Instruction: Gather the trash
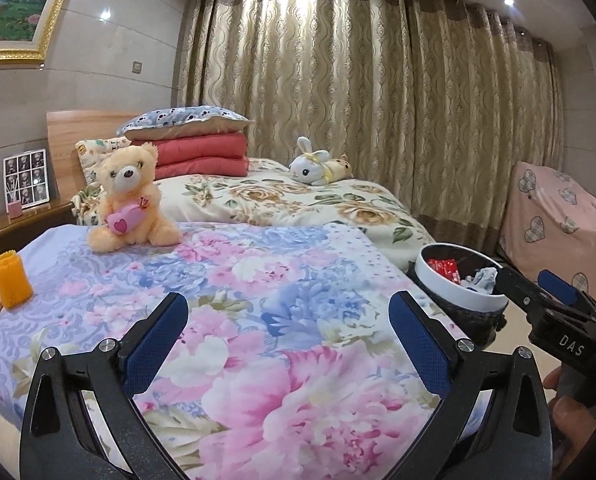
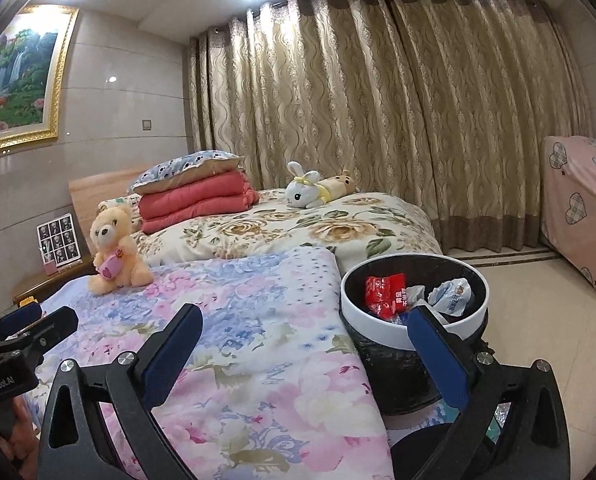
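The bed (image 2: 281,344) under its floral quilt carries only toys, such as the teddy bear (image 2: 115,250). Just beside its edge stands the trash bin (image 2: 382,322), near enough to take the crumpled wrappers (image 2: 386,294) lying in it. The left gripper (image 1: 287,346) and right gripper (image 2: 310,360) hang with jaws spread wide, holding nothing.

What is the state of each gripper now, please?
Left gripper: open, holding nothing, above the flowered cloth.
Right gripper: open, holding nothing, beside the trash bin.
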The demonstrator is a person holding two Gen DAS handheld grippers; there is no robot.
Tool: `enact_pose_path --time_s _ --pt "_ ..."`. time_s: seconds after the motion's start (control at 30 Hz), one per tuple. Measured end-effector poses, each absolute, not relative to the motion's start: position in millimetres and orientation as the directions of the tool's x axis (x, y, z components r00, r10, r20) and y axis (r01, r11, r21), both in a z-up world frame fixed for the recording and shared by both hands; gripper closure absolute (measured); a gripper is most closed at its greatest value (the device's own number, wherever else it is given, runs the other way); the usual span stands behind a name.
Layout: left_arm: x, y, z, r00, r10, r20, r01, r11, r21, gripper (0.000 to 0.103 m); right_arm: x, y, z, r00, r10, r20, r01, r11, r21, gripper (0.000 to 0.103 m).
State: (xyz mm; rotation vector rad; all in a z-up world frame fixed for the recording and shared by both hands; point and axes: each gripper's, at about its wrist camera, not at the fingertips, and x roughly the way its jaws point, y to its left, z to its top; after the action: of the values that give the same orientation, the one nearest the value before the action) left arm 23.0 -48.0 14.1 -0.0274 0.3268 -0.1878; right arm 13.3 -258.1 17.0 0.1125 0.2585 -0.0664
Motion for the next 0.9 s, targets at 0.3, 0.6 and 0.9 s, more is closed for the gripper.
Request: enact_pose_path --time_s 0.3,0.6,0.9 --pt "20.8 -48.6 14.1 0.934 -0.172 -0.314 0.167 0.985 -0.044 0.0 14.1 -256.4 14.5 0.962 -0.05 -0.27 0.08 0.991 0.104 0.0" --pt "22.6 -46.8 14.1 0.931 -0.171 -0.322 0.162 0.985 -0.054 0.0 15.8 -254.0 12.7 0.961 -0.051 -0.274 0.079 0.992 0.096 0.0" --pt "22.2 -47.2 14.5 0.933 -0.169 -0.317 0.161 0.986 -0.051 0.0 16.6 -252.2 12.9 0.961 -0.051 -0.273 0.079 0.993 0.093 0.0"
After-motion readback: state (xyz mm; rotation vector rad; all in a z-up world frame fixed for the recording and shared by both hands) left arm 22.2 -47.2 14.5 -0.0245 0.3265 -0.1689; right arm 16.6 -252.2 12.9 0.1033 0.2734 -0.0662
